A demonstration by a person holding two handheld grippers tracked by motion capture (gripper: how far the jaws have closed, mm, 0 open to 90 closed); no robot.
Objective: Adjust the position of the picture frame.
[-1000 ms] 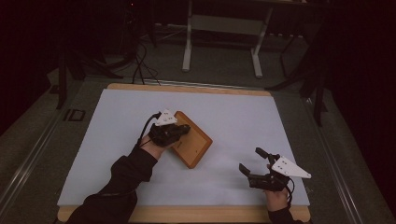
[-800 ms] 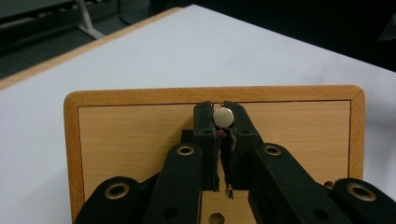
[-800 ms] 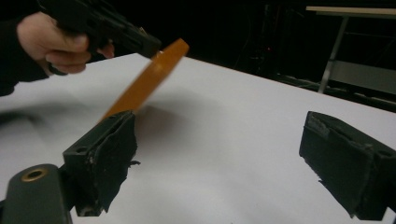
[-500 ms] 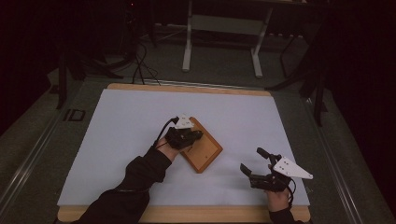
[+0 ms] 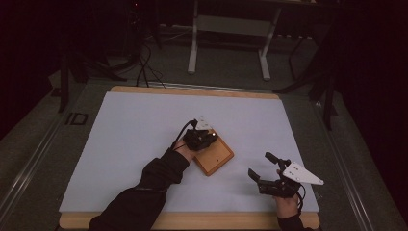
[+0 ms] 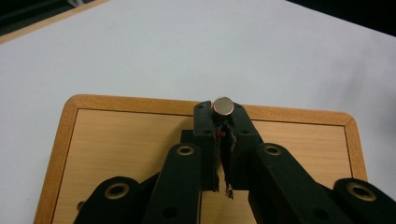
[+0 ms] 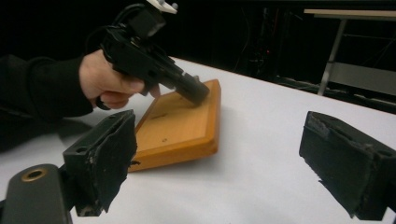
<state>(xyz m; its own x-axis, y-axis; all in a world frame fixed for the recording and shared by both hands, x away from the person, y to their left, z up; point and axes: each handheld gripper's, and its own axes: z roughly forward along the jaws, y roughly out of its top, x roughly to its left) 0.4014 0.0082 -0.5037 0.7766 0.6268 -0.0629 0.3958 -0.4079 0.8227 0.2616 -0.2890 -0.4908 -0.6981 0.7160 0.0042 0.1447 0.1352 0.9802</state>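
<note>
My left tongs [image 6: 223, 122] pinch a small metal disc [image 6: 223, 105] above the wooden board [image 5: 219, 158]; my right tongs [image 5: 262, 166], spread wide, wait at its four o'clock.

I see the wooden board [image 5: 215, 158] lying on the table sheet [image 5: 130, 130] at frame centre, my left gripper [image 5: 202, 139] over its upper-left end, my right gripper [image 5: 269, 175] well apart at lower right.
</note>
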